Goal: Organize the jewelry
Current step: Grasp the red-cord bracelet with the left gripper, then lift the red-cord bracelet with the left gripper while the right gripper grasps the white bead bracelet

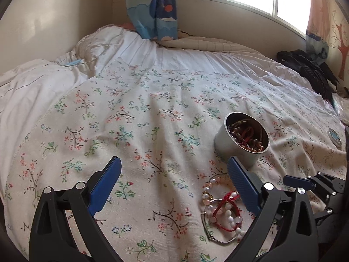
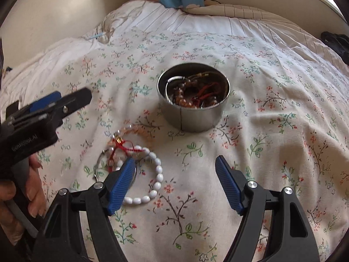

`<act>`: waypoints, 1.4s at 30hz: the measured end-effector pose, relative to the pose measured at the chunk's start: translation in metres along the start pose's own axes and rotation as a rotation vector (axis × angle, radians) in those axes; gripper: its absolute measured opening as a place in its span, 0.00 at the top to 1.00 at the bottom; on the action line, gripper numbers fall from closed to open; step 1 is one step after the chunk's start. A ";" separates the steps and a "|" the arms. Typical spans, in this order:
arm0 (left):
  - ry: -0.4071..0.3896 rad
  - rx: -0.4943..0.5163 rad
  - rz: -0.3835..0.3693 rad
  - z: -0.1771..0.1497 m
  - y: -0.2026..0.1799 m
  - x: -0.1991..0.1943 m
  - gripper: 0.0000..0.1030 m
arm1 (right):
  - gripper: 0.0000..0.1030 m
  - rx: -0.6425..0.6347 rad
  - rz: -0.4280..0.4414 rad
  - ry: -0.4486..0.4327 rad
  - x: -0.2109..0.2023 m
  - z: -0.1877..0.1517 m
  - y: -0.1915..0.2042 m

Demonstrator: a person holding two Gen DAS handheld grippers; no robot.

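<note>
a round metal tin (image 2: 194, 100) is standing upright on the floral bedspread (image 1: 139, 113), already holding brown beads, red cord and a silver ring. just in front of the tin, toward the cameras, a loose heap of jewelry is lying on the cloth: a white bead bracelet (image 2: 152, 174), a red cord bracelet (image 2: 122, 147), a pale pink bead strand (image 2: 139, 131) nearest the tin, and a thin silver bangle (image 1: 214, 232).

the right gripper (image 2: 174, 163) is hovering low in front of the tin, its blue fingers spread wide and holding nothing; its left finger (image 2: 120, 185) is overlapping the heap.

the left gripper (image 1: 174, 163) is sitting to the left of the tin, jaws also standing wide and empty, its right finger (image 1: 242, 185) just beside the heap. a small round lid (image 1: 334, 136) is lying well to the right of the tin.
</note>
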State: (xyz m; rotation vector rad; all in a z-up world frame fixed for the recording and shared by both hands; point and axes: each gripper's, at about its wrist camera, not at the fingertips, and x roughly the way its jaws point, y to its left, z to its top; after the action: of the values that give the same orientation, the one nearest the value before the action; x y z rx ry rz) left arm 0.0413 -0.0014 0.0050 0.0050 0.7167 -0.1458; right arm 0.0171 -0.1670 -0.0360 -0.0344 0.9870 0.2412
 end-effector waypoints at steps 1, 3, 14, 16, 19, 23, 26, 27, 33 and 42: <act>0.000 0.036 -0.028 -0.002 -0.007 0.000 0.09 | 0.29 -0.012 -0.029 0.009 0.000 -0.004 0.002; -0.001 0.122 -0.080 -0.006 -0.026 -0.001 0.09 | 0.29 -0.022 -0.068 0.018 -0.003 -0.011 0.001; 0.088 0.300 -0.214 -0.028 -0.071 0.011 0.29 | 0.20 -0.048 -0.175 0.073 -0.007 -0.024 -0.016; 0.104 0.278 -0.233 -0.027 -0.067 0.014 0.40 | 0.19 -0.045 -0.172 0.064 -0.009 -0.023 -0.017; 0.117 0.277 -0.245 -0.027 -0.066 0.016 0.46 | 0.19 -0.040 -0.166 0.058 -0.010 -0.021 -0.018; 0.149 0.305 -0.273 -0.031 -0.071 0.019 0.69 | 0.19 -0.029 -0.158 0.055 -0.011 -0.020 -0.020; 0.198 0.317 -0.256 -0.035 -0.072 0.026 0.92 | 0.19 -0.020 -0.153 0.055 -0.011 -0.020 -0.023; 0.204 0.310 -0.252 -0.036 -0.071 0.027 0.96 | 0.19 -0.017 -0.150 0.054 -0.011 -0.019 -0.023; 0.158 0.191 -0.265 -0.025 -0.050 0.016 1.00 | 0.19 0.004 -0.117 0.049 -0.009 -0.017 -0.025; 0.173 0.177 -0.297 -0.026 -0.046 0.014 0.85 | 0.18 0.001 -0.102 0.050 -0.006 -0.015 -0.022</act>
State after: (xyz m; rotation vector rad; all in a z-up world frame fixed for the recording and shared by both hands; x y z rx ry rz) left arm 0.0282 -0.0475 -0.0216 0.0815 0.8728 -0.4980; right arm 0.0066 -0.1919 -0.0415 -0.0896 1.0318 0.1472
